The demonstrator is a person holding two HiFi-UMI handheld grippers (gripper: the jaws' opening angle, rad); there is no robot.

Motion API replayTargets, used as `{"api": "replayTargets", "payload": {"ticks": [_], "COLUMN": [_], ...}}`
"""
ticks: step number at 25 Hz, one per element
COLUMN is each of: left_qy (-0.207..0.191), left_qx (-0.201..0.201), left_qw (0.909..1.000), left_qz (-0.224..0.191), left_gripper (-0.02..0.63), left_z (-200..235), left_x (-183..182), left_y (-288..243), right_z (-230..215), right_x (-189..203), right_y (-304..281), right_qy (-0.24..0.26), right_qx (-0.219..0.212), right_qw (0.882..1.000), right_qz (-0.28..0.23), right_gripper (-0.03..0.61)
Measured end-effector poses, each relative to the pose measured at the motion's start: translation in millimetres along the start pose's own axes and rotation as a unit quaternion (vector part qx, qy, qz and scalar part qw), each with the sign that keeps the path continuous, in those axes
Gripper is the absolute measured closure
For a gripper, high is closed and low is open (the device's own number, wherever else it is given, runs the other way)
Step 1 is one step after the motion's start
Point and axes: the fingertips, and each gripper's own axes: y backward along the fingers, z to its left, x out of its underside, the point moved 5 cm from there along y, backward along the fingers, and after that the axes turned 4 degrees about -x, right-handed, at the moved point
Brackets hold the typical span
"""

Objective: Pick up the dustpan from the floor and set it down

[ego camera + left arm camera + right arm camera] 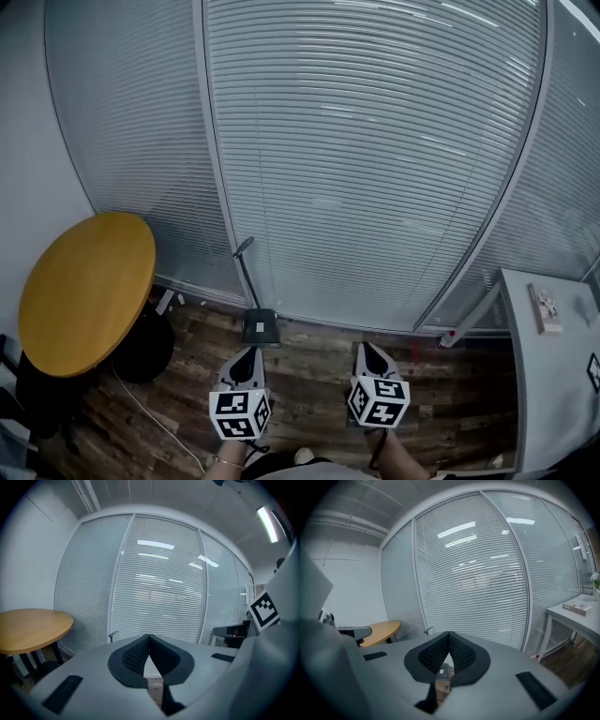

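Two grey handheld grippers, marker cubes on both

Both the left gripper (249, 351) and the right gripper (365, 347) are pale grey wedges with black mesh-textured pads (133, 656) and black rectangular strips (536, 689) stuck on the shells. Each one carries a white cube (240, 413) with black square markers. There's a thin bracelet (228, 461) on the left wrist too.
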Motion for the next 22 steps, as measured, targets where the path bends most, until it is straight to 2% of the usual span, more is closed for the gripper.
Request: {"api": "replayTargets", "payload": {"ticks": [9,22], "left_qy": [0.014,0.05], "left_qx": [-0.019,-0.025], "left_qw": [0.9997,0.9983], "left_qz": [0.007,-0.016], "left_gripper": [0.595,0.595], "left_z": [24.9,75.8], "left_x": [-3.2,-32.7], "left_y": [-31.6,-119.8], "right_z": [1.7,22.0], "right_x": [1.9,-42.1], "right_y": [-41.0,-136.5], "right_qy": [-0.012,0.02], "right_qx": [-0.006,-0.014], "right_qw": [1.0,1.0], "right_qz": [0.012,0.001], "right_gripper": [0.546,0.546]}}
